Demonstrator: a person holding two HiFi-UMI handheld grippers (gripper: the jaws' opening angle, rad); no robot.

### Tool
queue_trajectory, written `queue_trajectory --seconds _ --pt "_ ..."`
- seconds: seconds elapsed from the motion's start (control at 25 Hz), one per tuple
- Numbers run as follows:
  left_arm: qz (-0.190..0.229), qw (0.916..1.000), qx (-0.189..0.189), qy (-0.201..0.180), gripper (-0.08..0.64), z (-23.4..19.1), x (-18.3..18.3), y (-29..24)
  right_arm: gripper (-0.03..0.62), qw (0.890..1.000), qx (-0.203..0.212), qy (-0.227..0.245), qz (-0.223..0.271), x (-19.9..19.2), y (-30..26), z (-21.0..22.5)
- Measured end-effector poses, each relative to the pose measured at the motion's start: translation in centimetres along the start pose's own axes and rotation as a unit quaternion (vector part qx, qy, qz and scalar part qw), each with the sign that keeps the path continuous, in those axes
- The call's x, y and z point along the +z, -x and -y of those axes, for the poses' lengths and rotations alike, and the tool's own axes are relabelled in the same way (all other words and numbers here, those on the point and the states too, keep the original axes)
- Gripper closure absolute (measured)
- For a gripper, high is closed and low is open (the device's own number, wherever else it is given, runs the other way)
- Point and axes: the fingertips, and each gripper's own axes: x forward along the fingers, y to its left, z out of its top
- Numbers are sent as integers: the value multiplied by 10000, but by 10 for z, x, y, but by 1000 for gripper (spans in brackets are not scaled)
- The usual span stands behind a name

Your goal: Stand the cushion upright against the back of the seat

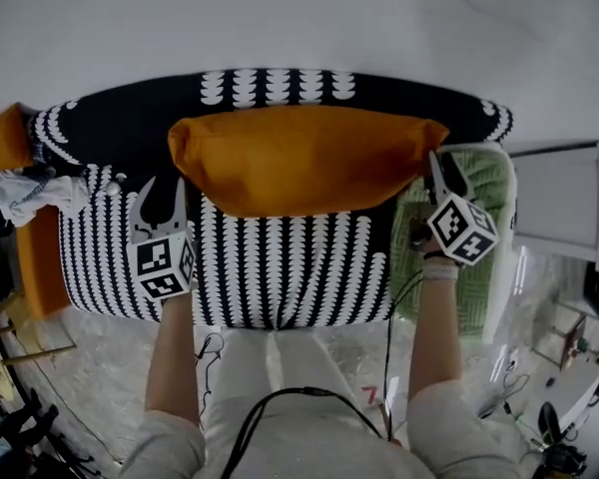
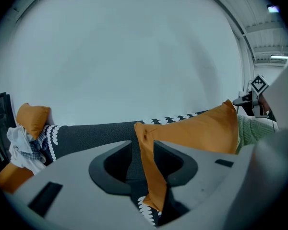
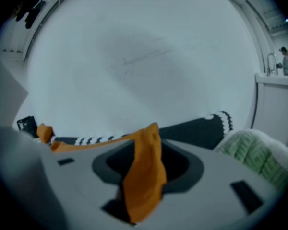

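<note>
An orange fabric cushion (image 1: 299,158) leans on the back of the black-and-white patterned seat (image 1: 280,267), lying nine to three o'clock, each end corner loose between parted jaws: left gripper (image 1: 160,206) at nine, right gripper (image 1: 442,176) at three.

One red handwritten mark (image 1: 371,395) is seen in the head view, on the pale surface low between the person's forearms. It can be read as a "2" or a "Z", and which is meant cannot be told. Black-and-white square code markers are borne by the left cube (image 1: 162,265) on the left gripper (image 1: 163,193) and by the right cube (image 1: 463,230) on the right gripper (image 1: 445,168); no letters or digits are carried by them. The right cube's marker is also seen, small, in the left gripper view. No brand, label or other print can be read elsewhere.
</note>
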Motion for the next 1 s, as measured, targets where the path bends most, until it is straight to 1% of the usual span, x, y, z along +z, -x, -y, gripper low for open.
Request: queue_trajectory --seconds 0.16,0.28,0.4,0.48,0.56,0.6,0.64,0.8,1.0 --pt "83 9998 -107 160 416 8 -2 13 434 9996 214 181 21 -2 15 -13" --pt "190 9991 -303 223 416 19 -1 19 434 9986 421 316 67 -5 27 -25" --pt "250 9977 -551 299 417 32 -5 22 444 9969 691 366 77 -15 37 -46" --pt "265 9958 -776 404 429 43 -9 25 502 9958 796 453 29 -25 45 -62" --pt "279 9932 -1030 465 496 57 -11 29 545 9942 894 599 -13 -34 54 -78" --pt "288 9916 -1169 464 524 64 -11 32 556 9931 967 659 -23 -38 59 -87" --pt "297 9900 -1307 444 535 71 -10 36 565 9921 1048 695 -29 -41 65 -96" --pt "371 9828 -1773 350 537 93 -1 61 574 9882 1364 695 -27 -50 95 -130" --pt "459 9774 -2046 262 537 99 14 97 574 9829 1693 720 19 -52 138 -172"
